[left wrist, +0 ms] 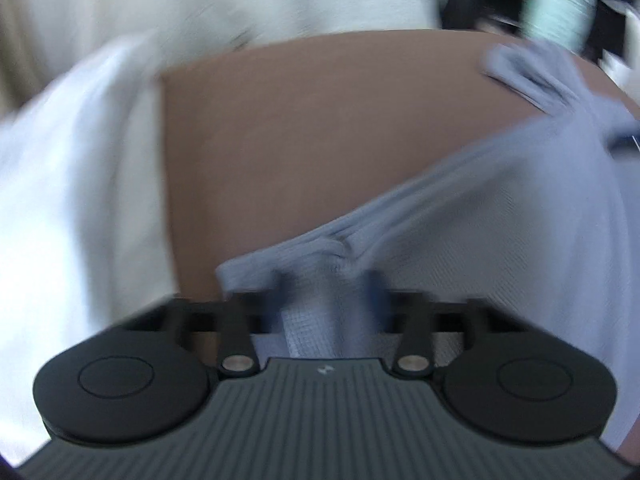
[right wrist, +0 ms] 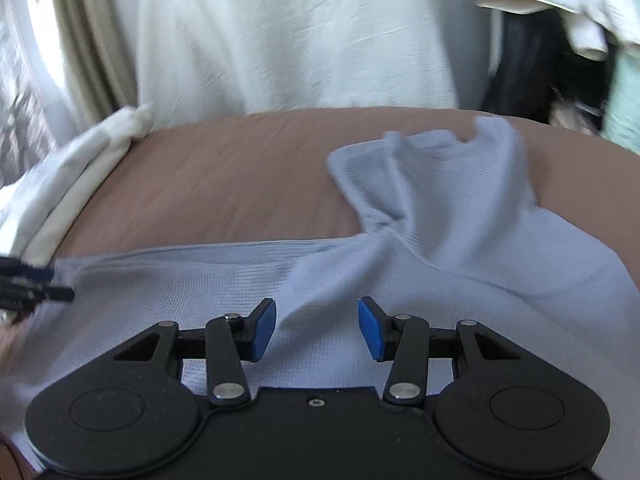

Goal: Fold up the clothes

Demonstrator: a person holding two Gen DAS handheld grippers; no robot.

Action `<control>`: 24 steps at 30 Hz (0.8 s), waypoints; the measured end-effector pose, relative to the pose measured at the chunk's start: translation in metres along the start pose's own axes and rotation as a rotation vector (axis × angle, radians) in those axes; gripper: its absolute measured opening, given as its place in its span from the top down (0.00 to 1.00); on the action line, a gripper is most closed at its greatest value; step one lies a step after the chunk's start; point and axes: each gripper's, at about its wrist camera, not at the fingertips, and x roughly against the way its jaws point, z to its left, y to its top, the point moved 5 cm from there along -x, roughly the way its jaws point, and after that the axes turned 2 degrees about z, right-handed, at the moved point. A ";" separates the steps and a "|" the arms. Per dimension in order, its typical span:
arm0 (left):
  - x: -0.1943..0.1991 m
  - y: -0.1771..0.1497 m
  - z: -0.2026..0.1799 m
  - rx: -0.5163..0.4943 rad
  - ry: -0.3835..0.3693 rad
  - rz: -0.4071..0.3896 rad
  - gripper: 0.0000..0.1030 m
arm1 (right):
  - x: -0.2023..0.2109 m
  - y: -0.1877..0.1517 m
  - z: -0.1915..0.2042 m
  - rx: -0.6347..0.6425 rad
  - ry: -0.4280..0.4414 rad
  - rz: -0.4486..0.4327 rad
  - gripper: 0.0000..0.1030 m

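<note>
A light blue knit garment (left wrist: 480, 208) lies spread on a brown bed surface (left wrist: 320, 120). My left gripper (left wrist: 326, 284) is shut on a bunched edge of the garment, and folds radiate from the pinch. In the right wrist view the same garment (right wrist: 400, 264) covers the near half of the surface, with one crumpled part, perhaps a sleeve, raised at the far right. My right gripper (right wrist: 316, 328) is open just above the cloth, its blue pads (right wrist: 264, 328) apart with nothing pinched. The left gripper (right wrist: 52, 284) shows at the left edge, holding the garment's edge.
White cloth (right wrist: 72, 176) is piled along the left side of the brown surface (right wrist: 240, 176). A pale sheet or curtain (right wrist: 296, 40) hangs behind the far edge. Dark objects (right wrist: 520, 72) and more white fabric sit at the back right.
</note>
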 end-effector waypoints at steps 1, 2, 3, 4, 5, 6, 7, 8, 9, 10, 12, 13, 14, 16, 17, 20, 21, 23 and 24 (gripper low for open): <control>0.003 0.002 -0.003 -0.021 0.024 -0.013 0.96 | 0.001 -0.004 -0.005 -0.021 -0.006 -0.004 0.50; 0.009 0.005 -0.002 -0.015 0.040 -0.035 0.96 | 0.003 -0.008 -0.010 -0.042 -0.013 -0.007 0.50; 0.016 0.010 0.002 0.005 0.057 -0.063 0.96 | 0.004 -0.011 -0.014 -0.061 -0.022 -0.008 0.50; 0.024 0.015 0.010 0.031 0.087 -0.089 0.96 | 0.004 -0.015 -0.018 -0.077 -0.035 -0.007 0.50; 0.030 0.019 0.016 0.048 0.118 -0.104 0.96 | 0.005 -0.018 -0.021 -0.093 -0.047 -0.006 0.50; 0.031 0.024 0.024 0.064 0.135 -0.112 0.95 | 0.004 -0.022 -0.024 -0.104 -0.057 0.001 0.50; 0.029 0.025 0.032 0.094 0.128 -0.100 0.95 | 0.003 -0.026 -0.027 -0.107 -0.066 0.016 0.50; 0.023 0.023 0.038 0.133 0.108 -0.075 0.95 | 0.000 -0.031 -0.029 -0.097 -0.083 0.040 0.50; 0.012 0.017 0.043 0.168 0.096 -0.025 0.94 | -0.004 -0.037 -0.032 -0.080 -0.105 0.069 0.50; 0.000 0.010 0.048 0.202 0.086 0.028 0.89 | -0.005 -0.043 -0.034 -0.063 -0.124 0.088 0.49; -0.013 0.004 0.052 0.229 0.099 0.062 0.88 | -0.002 -0.050 -0.038 -0.058 -0.127 0.078 0.47; -0.013 0.004 0.052 0.241 0.097 0.053 0.88 | 0.001 -0.052 -0.040 -0.065 -0.126 0.071 0.46; -0.009 0.007 0.052 0.236 0.101 0.052 0.86 | 0.004 -0.054 -0.042 -0.075 -0.131 0.068 0.45; 0.004 0.012 0.050 0.210 0.152 0.031 0.69 | 0.012 -0.058 -0.048 -0.078 -0.166 0.066 0.44; 0.011 0.014 0.049 0.196 0.180 0.019 0.63 | 0.017 -0.062 -0.052 -0.075 -0.189 0.064 0.43; 0.029 0.016 0.049 0.186 0.187 0.024 0.63 | 0.037 -0.081 -0.078 -0.106 -0.252 0.051 0.39; 0.031 0.014 0.048 0.214 0.144 0.040 0.63 | 0.045 -0.088 -0.088 -0.127 -0.270 0.046 0.39; 0.034 0.010 0.047 0.277 0.048 0.070 0.63 | 0.062 -0.104 -0.116 -0.209 -0.316 0.018 0.39; 0.035 0.008 0.047 0.311 0.012 0.080 0.63 | 0.073 -0.111 -0.130 -0.258 -0.344 -0.004 0.39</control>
